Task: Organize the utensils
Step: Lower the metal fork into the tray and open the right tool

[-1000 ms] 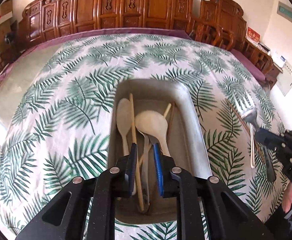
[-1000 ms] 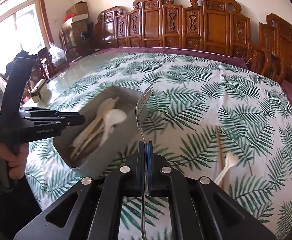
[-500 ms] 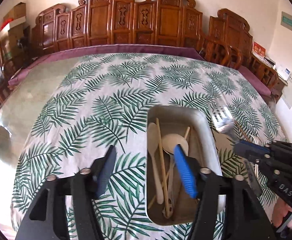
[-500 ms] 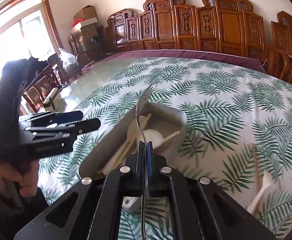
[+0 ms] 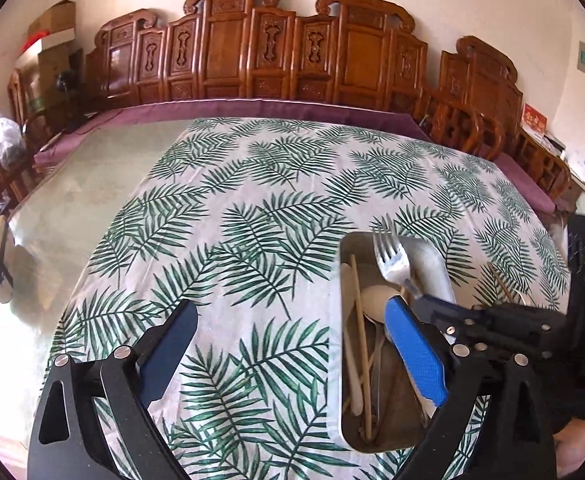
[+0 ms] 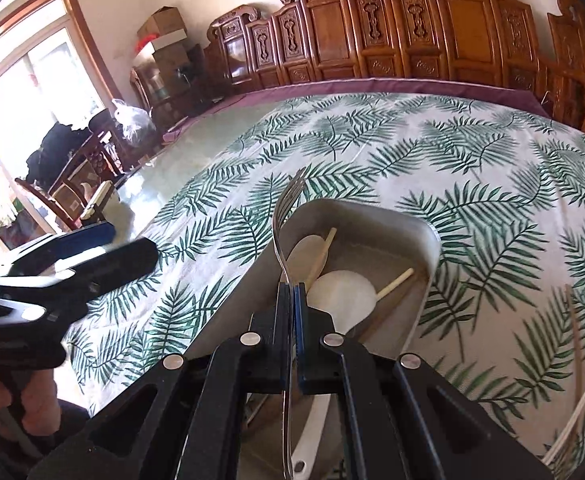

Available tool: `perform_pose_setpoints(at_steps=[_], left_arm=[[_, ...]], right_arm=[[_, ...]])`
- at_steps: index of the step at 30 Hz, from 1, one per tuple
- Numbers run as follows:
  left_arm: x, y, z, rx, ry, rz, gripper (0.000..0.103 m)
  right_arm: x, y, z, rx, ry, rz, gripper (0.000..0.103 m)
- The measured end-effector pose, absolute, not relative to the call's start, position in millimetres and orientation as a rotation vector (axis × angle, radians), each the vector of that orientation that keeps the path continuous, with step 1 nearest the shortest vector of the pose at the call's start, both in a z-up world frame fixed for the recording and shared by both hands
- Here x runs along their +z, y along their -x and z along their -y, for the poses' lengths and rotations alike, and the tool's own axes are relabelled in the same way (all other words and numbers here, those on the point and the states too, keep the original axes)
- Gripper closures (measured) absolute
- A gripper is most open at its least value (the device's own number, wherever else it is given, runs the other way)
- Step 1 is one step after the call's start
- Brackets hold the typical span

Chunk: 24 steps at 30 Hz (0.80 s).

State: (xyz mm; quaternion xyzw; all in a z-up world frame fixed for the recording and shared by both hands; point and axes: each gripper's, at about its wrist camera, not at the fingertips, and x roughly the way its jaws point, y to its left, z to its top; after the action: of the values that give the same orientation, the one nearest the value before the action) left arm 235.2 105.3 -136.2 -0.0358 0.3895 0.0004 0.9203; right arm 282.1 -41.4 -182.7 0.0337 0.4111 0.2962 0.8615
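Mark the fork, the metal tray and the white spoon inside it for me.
fork point(image 6: 288, 208): right wrist view, on the curved neck just below the tines.
metal tray point(image 6: 428, 232): right wrist view, on the far right corner of its rim.
white spoon point(image 6: 342, 294): right wrist view, on its bowl.

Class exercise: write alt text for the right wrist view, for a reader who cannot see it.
The right tool, shut on a metal fork, holds it tines-up over a grey tray that contains pale spoons and chopsticks. The tray sits on a leaf-print tablecloth; the left tool is at the left edge, carved wooden chairs behind.
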Motion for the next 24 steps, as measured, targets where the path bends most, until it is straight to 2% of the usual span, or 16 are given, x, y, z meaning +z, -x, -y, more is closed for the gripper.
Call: perform_pose_setpoints(at_steps=[11, 24], left_arm=[[-135.2, -236.4, -112.5, 0.022, 0.082, -0.794, 0.012], [-137.1, -238.4, -107.4, 0.023, 0.066, -0.796, 0.012]], right_arm=[[-211.8, -291.8, 34.5, 0.543, -0.023, -0.924, 0.099], [-210.8, -280.0, 29.8, 0.613, -0.041, -0.935, 0.099]])
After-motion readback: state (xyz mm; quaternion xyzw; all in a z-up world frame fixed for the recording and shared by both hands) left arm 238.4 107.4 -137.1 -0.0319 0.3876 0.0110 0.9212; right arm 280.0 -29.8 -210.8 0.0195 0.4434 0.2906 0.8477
